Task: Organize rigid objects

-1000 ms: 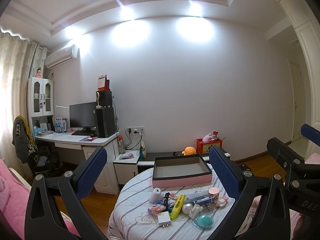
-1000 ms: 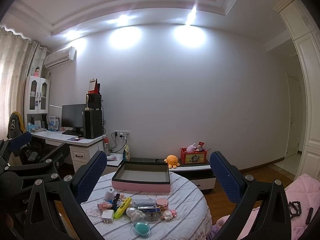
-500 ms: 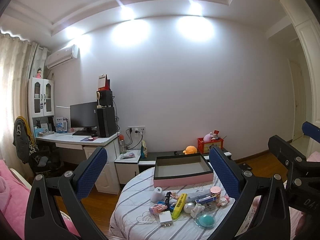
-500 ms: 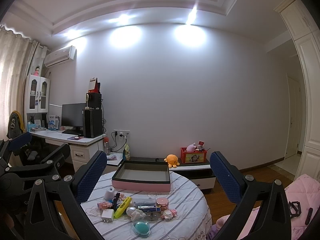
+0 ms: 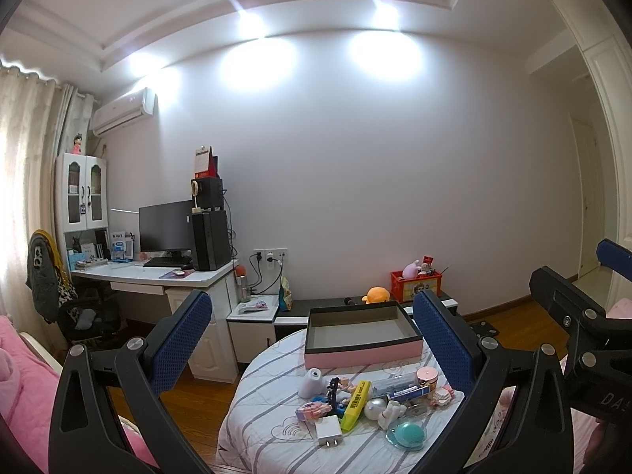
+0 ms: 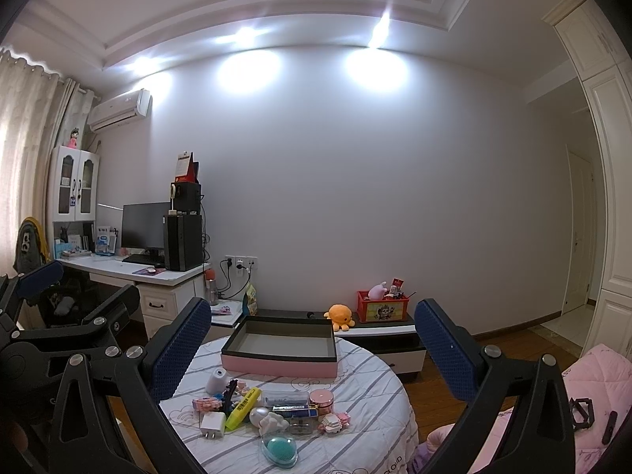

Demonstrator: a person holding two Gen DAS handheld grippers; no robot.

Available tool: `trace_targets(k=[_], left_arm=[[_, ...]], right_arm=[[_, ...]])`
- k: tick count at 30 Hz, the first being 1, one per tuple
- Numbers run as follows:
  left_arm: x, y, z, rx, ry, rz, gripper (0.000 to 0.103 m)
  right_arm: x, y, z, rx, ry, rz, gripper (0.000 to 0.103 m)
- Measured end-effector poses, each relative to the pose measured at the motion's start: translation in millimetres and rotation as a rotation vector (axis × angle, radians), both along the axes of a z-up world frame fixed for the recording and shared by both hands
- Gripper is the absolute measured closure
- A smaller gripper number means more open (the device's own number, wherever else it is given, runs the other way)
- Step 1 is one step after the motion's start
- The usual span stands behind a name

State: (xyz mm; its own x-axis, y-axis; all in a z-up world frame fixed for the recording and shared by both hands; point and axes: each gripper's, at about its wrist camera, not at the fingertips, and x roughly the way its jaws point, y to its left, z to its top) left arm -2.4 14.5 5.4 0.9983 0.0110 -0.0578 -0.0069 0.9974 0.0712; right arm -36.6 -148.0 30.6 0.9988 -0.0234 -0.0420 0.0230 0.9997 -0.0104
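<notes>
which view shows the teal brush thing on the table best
The right wrist view: the teal brush lies whole at the round table's near edge, unobstructed. In the left wrist view it is visible too, but sits close against the left claw's right finger.

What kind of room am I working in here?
Likely a bedroom with a study corner: desk with monitor, pink bedding, and plush toys on a low cabinet.
</notes>
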Motion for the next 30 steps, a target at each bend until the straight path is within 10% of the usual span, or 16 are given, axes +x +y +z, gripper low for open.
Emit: trace_targets(k=[30], left_arm=[[-2.5,2.0,-1.4,0.0,0.002,-0.003,0.0]], right_arm=[[0.3,4.1,-2.6,-0.008,0.01,-0.001,0.0]])
